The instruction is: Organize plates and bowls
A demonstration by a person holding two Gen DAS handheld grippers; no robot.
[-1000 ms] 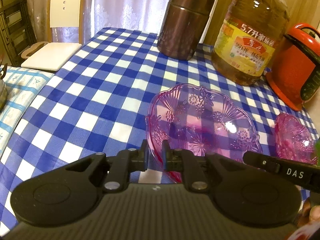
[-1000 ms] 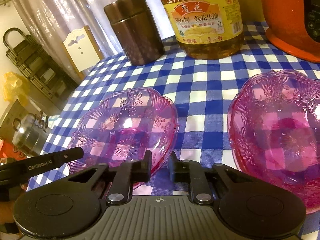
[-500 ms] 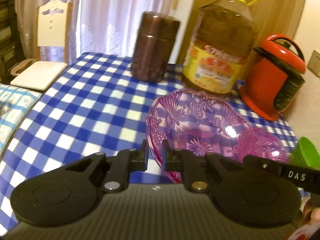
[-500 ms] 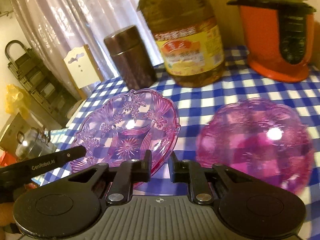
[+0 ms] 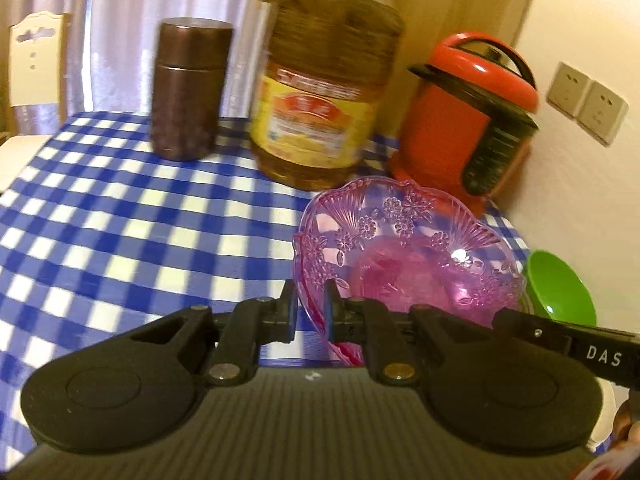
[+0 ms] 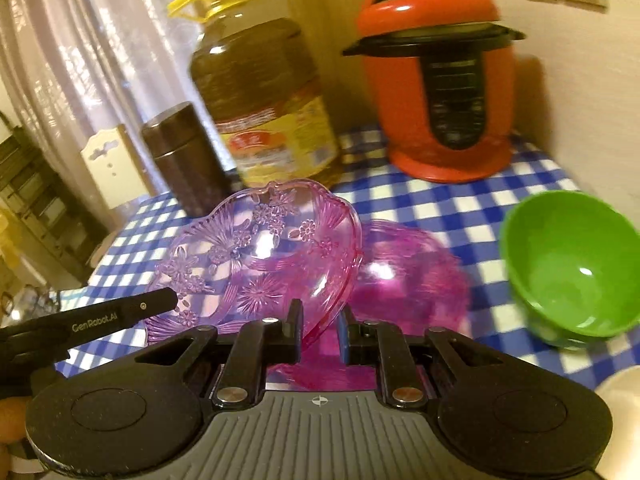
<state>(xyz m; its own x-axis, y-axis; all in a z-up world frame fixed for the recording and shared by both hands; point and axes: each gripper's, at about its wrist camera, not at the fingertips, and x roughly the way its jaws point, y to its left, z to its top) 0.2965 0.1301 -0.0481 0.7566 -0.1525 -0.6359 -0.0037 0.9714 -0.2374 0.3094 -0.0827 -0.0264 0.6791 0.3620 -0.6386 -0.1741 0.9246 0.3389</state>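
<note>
Both grippers hold one clear pink flower-patterned dish [image 5: 404,248], also in the right wrist view [image 6: 256,256]. My left gripper [image 5: 309,312] is shut on its left rim. My right gripper [image 6: 320,330] is shut on its right rim. The dish is lifted and tilted above a second, darker pink dish [image 6: 408,276] that lies on the blue-and-white checked tablecloth [image 5: 120,216]. A green bowl [image 6: 568,264] sits to the right, also at the right edge of the left wrist view [image 5: 560,292].
At the back stand a brown metal canister [image 5: 188,88], a large oil bottle [image 5: 324,92] and a red rice cooker [image 5: 468,116] by the wall. A white chair [image 5: 34,64] is beyond the table's far left edge.
Both grippers have lifted the clear pink dish off the table and carried it right, over the darker pink dish. The green bowl has come into view.
</note>
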